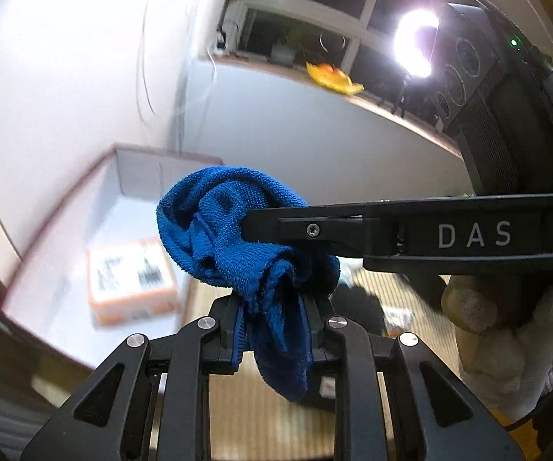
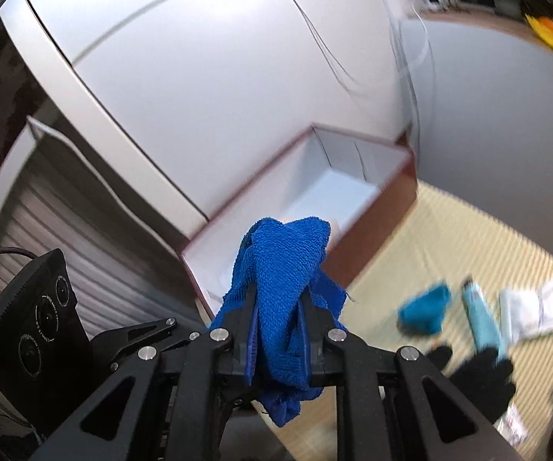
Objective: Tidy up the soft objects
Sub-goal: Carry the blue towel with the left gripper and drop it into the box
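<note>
A crumpled blue terry cloth (image 1: 238, 238) is held in the air by both grippers. My left gripper (image 1: 276, 330) is shut on its lower part. My right gripper (image 2: 279, 330) is shut on the same blue cloth (image 2: 284, 269); its finger (image 1: 315, 226) reaches in from the right in the left wrist view. An open white box with a reddish rim (image 2: 353, 188) stands on the floor just beyond the cloth. It also shows in the left wrist view (image 1: 61, 211), holding an orange-edged card (image 1: 130, 280).
On the straw mat (image 2: 449, 238) lie a teal cloth (image 2: 426, 309), a light blue tube (image 2: 482, 319), white packets (image 2: 533, 307) and a black glove-like item (image 2: 480, 372). White walls rise behind the box. A bright lamp (image 1: 414, 42) and windowsill are upper right.
</note>
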Demonstrator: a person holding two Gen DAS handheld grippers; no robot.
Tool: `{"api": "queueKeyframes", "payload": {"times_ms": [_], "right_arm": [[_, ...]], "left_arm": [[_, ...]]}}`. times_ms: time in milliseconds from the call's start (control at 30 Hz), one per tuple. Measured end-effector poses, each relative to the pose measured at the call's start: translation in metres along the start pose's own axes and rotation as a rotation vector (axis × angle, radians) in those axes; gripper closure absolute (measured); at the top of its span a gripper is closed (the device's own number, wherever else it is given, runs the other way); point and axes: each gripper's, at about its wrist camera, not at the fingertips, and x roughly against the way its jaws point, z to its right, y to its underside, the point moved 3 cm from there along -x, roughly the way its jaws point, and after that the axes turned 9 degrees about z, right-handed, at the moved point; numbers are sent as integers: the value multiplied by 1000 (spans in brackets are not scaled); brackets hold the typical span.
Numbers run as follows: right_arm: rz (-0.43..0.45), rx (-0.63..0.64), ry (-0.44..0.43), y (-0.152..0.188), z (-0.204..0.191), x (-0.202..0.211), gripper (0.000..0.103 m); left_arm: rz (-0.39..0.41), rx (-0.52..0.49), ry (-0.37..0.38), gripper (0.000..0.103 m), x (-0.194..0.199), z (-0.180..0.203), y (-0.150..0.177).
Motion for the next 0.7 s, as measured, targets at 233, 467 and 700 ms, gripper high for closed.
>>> {"api": "queueKeyframes", "payload": {"times_ms": [233, 467, 700], "right_arm": [[67, 51, -19, -57, -23, -24, 87], [51, 32, -31, -87, -16, -73, 87], [15, 10, -21, -98, 0, -109, 87]], "left_arm": [[49, 1, -50, 82, -9, -40, -48], [11, 25, -90, 82, -37, -78, -64], [-43, 51, -111, 82, -74, -98, -67]]}}
